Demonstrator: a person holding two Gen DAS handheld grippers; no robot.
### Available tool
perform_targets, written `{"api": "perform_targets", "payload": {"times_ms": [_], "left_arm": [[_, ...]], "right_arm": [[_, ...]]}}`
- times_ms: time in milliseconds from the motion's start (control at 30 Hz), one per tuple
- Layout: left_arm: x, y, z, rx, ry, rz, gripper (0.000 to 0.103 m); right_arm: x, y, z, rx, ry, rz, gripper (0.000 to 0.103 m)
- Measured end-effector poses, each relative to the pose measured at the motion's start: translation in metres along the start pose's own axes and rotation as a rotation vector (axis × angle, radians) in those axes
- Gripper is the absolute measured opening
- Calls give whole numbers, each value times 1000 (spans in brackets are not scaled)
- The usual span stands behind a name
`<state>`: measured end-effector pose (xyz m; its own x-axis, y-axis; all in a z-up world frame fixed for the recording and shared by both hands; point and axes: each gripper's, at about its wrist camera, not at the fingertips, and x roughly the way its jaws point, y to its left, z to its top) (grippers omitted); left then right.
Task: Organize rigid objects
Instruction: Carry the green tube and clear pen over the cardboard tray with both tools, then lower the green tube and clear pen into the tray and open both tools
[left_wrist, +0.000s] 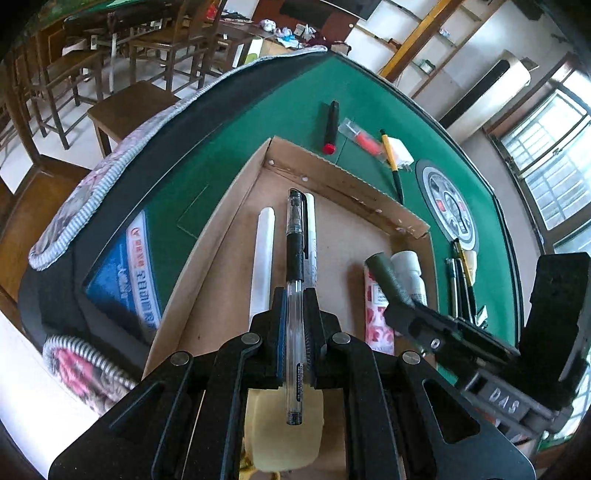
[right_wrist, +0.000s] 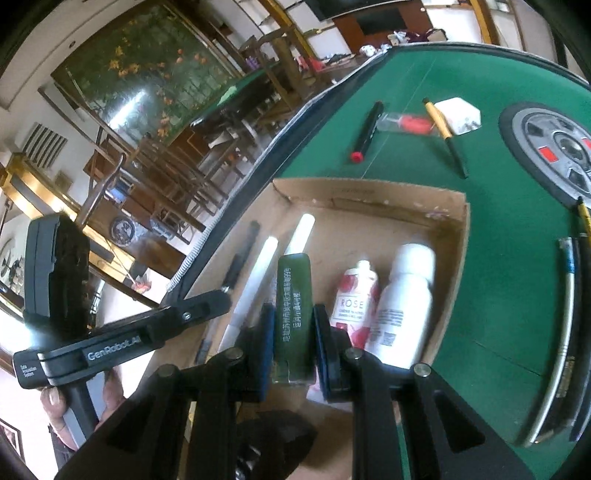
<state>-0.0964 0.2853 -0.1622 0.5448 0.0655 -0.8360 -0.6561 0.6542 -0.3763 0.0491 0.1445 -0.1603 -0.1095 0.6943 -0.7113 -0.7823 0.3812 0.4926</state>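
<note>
My left gripper (left_wrist: 294, 295) is shut on a clear pen with a black grip (left_wrist: 294, 258), held over the cardboard tray (left_wrist: 347, 184) beside two white pens (left_wrist: 263, 258). My right gripper (right_wrist: 291, 314) is shut on a dark green tube (right_wrist: 292, 314), held above the tray (right_wrist: 369, 199) next to a rose-print tube (right_wrist: 354, 299) and a white bottle (right_wrist: 402, 306). The green tube also shows in the left wrist view (left_wrist: 388, 275), with the right gripper behind it.
On the green table (left_wrist: 295, 110) beyond the tray lie a black marker with a red cap (left_wrist: 331, 127), a red-filled clear packet (left_wrist: 364, 138), a yellow-black pen (left_wrist: 392, 162) and a white block (left_wrist: 400, 153). More pens (left_wrist: 461, 280) lie right of the tray. A round panel (left_wrist: 448, 203) sits mid-table.
</note>
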Motion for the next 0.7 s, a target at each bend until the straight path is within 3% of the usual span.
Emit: {"api": "perform_targets", "payload": {"times_ms": [700], "left_arm": [[29,-2,13,25,57,54,8]], "right_arm": [[27,22,-6,-128,110,-128,19]]}}
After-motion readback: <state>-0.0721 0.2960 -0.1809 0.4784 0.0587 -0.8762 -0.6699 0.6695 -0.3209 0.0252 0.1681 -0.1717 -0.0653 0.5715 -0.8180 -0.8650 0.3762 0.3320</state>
